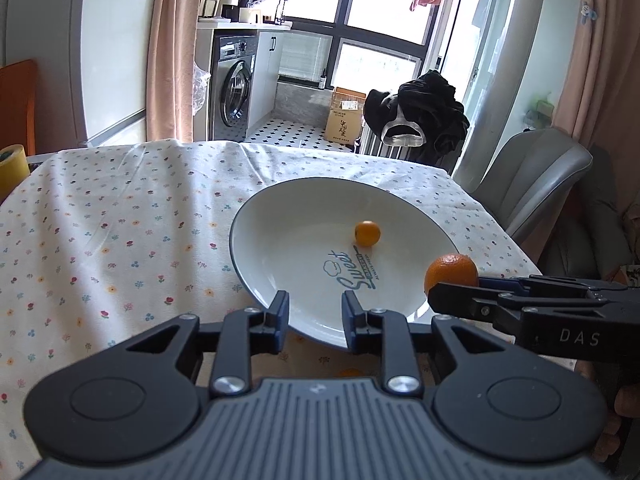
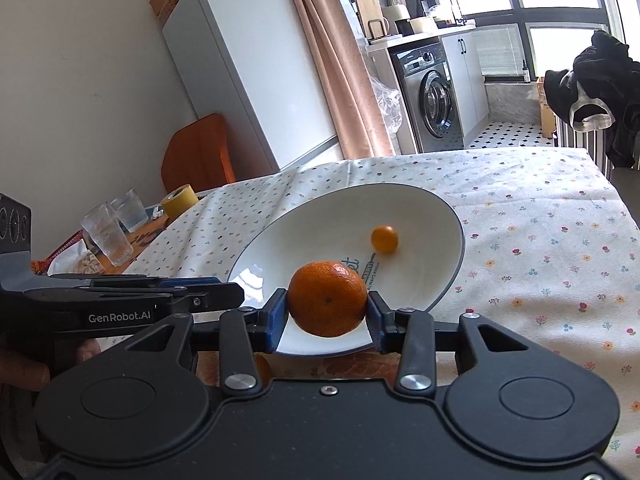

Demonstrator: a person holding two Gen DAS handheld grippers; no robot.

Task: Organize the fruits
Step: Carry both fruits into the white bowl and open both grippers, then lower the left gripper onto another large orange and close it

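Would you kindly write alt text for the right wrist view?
The right gripper holds a mandarin over the near rim of a white plate containing a kumquat. The left gripper is alongside, above a floral tablecloth.

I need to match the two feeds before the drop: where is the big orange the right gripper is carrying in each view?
Left wrist view: the big orange is at the right, over the plate's right rim, behind the right gripper's jaws.
Right wrist view: the orange is at centre, clamped between the jaws over the plate's near edge.
Shared landmark: the small orange fruit lying in the plate.
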